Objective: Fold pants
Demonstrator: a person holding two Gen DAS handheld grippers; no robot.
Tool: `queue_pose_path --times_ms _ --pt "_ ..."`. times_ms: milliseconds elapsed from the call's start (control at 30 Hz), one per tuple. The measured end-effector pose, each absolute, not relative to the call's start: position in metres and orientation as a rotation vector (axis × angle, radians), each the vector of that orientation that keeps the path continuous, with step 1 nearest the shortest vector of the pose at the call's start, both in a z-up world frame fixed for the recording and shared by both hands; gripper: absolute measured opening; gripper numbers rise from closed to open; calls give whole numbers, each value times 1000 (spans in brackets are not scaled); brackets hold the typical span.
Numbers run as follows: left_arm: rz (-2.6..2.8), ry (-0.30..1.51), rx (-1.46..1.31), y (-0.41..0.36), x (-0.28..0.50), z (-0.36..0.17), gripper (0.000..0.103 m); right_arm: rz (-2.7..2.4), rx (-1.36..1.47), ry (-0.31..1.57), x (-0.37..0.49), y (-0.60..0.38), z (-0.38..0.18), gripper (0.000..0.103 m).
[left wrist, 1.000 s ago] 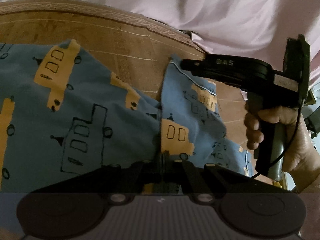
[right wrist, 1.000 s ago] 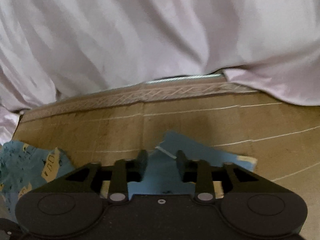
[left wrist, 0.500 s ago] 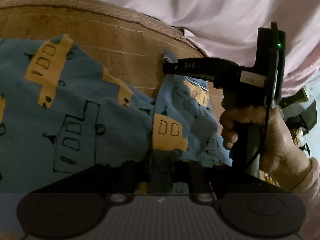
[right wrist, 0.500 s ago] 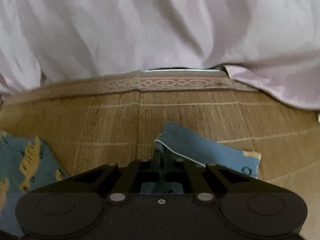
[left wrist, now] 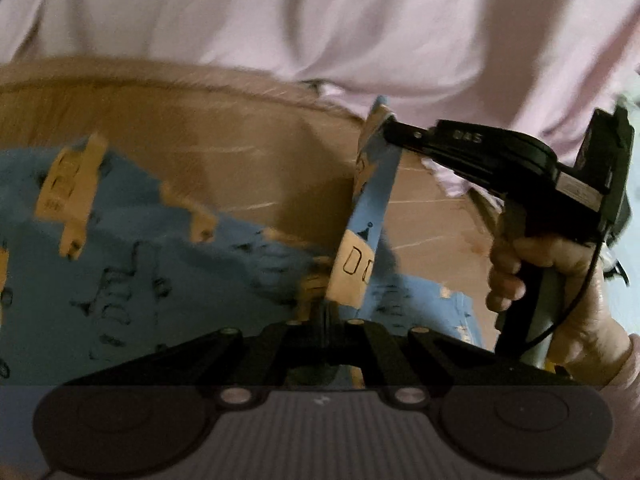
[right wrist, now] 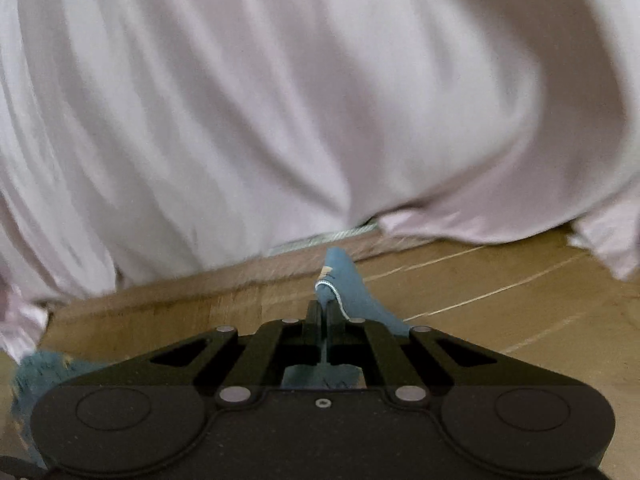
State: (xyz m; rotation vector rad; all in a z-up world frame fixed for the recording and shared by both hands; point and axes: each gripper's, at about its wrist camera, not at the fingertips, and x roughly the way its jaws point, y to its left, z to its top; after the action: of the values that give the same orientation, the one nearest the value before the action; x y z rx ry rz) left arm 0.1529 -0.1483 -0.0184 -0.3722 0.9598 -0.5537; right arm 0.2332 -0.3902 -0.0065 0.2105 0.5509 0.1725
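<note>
Both grippers clenched on the pants (left wrist: pixel 132 264): left gripper (left wrist: pixel 326 312) pinches cloth by a yellow patch, right gripper (right wrist: pixel 322 312) grips a piped hem. Hem end lifted off the mat (left wrist: pixel 240 152) near the edge by the person, rest lies spread. Fold barely begun; carry-over & flattening left

Both cams sat low on their hand-held grippers, looking along the fingers toward the person's shirt (right wrist: pixel 280 100), super close to the mat (left wrist: pixel 248 152). Left cam also caught the right hand-held gripper (left wrist: pixel 390 126) side-on. Both views shared the pants (right wrist: pixel 348 284) and mat edge.
</note>
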Motion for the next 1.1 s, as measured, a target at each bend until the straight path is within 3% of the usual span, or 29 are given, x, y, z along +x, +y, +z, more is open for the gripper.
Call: queue_pose_path --times_ms 233,500,567,667,733,800,933,1000,1067,1100 --pt "-724 887 -188 -192 120 2 0 -46 370 528 124 -456 6 1" --pt "-811 987 54 -226 99 -34 0 -200 438 725 53 -474 -70 3" --pt "-828 1018 27 -225 106 -34 1 -191 428 745 48 -473 -79 15" --pt "-880 1010 -25 -228 123 -23 3 -177 424 733 45 -475 -86 25" --pt "-915 985 -16 -238 140 -15 16 -174 468 729 43 -481 -92 30" --pt "-933 953 33 -256 160 -11 35 -170 512 714 41 -488 -95 31" --pt "-1002 888 167 -307 201 -9 39 -143 561 682 38 -493 -94 41" --pt "-1037 899 218 -333 218 -12 50 -132 581 670 38 -497 -94 47" --pt "-1082 947 233 -352 230 -18 59 -131 591 653 36 -500 -92 60" --pt "-1114 971 235 -362 236 -21 60 -126 595 648 36 -501 -91 60"
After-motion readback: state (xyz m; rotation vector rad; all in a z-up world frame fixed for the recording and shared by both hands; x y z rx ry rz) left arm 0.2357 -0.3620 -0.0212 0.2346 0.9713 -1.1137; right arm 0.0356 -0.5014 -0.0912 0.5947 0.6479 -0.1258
